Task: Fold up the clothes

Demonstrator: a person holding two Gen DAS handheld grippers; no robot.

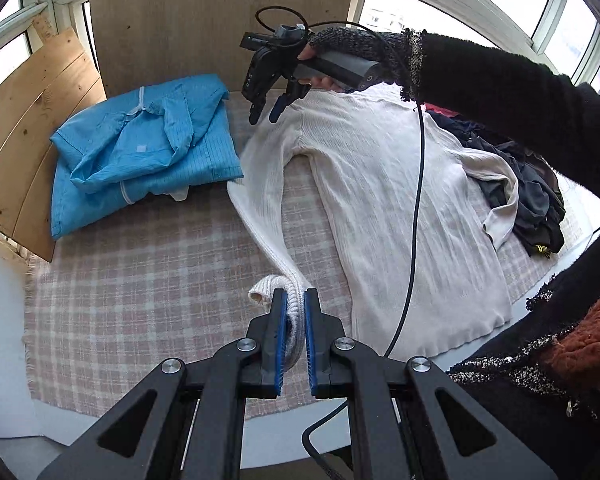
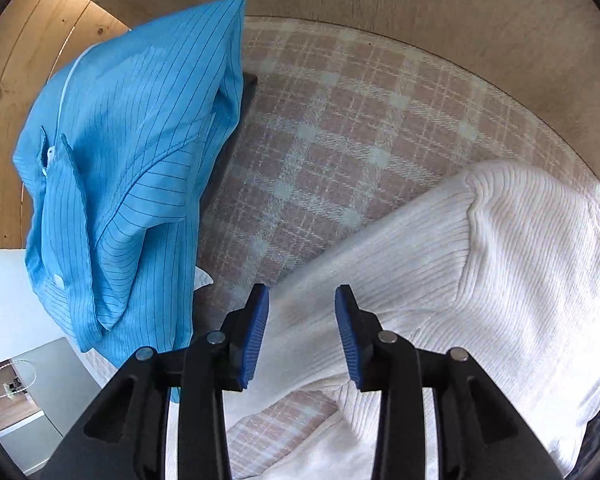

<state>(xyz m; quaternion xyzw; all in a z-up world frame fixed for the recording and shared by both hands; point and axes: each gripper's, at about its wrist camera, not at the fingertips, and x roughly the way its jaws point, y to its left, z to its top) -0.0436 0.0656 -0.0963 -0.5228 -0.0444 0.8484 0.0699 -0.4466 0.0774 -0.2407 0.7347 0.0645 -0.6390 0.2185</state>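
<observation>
A blue pinstriped shirt (image 1: 140, 148) already lies folded at the table's (image 1: 140, 256) far left, while the cream ribbed sweater (image 1: 380, 200) is spread flat mid-table, unfolded. The left hand-held gripper (image 1: 295, 300) pinches its sleeve cuff; the right hand-held gripper (image 2: 302, 308) hovers wide over its shoulder. A dark clothes pile (image 1: 528, 188) waits.

- white sweater (image 1: 384, 200): ribbed knit, soft and matt
- blue garment (image 1: 140, 152): thin smooth cloth, fine pinstripes
- checked blanket (image 1: 140, 280): woven, slightly fuzzy
- boards (image 1: 32, 136): bare wood, matt
</observation>
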